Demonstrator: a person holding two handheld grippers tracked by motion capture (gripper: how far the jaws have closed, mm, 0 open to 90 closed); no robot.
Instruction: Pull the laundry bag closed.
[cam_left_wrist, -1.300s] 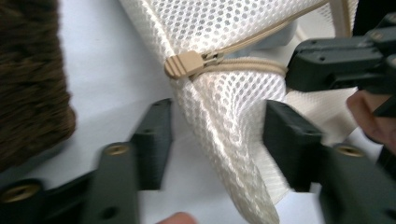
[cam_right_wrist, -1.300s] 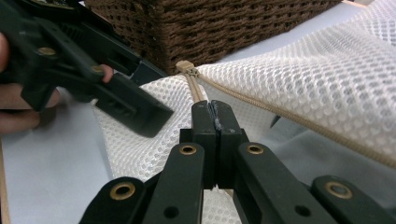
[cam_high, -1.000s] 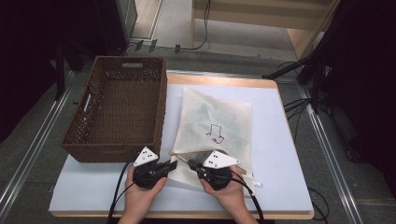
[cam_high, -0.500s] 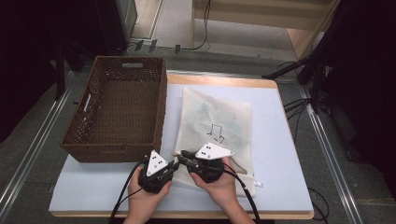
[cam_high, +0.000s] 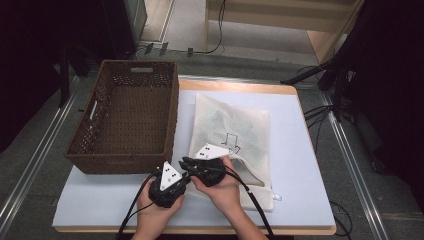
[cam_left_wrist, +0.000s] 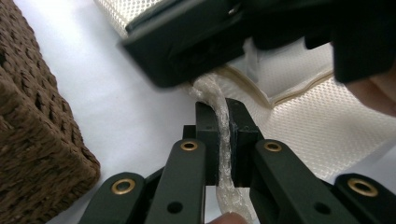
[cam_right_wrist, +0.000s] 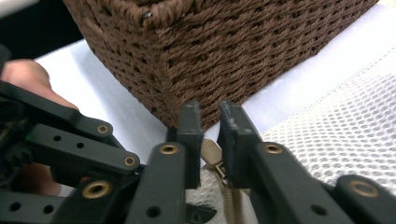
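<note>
1. Both hands come in from the near table edge and sit side by side, the left gripper pointing away toward the right gripper, which angles left across it toward the wicker basket.
2. The left gripper's jaws are clamped on a bunched corner of the mesh laundry bag, which spreads out beyond and to its right.
3. The right gripper has just been closing; a narrow gap remains, with the bag's zipper lying between the jaws.
4. Whether the pads press on the zipper is hard to make out.
</note>
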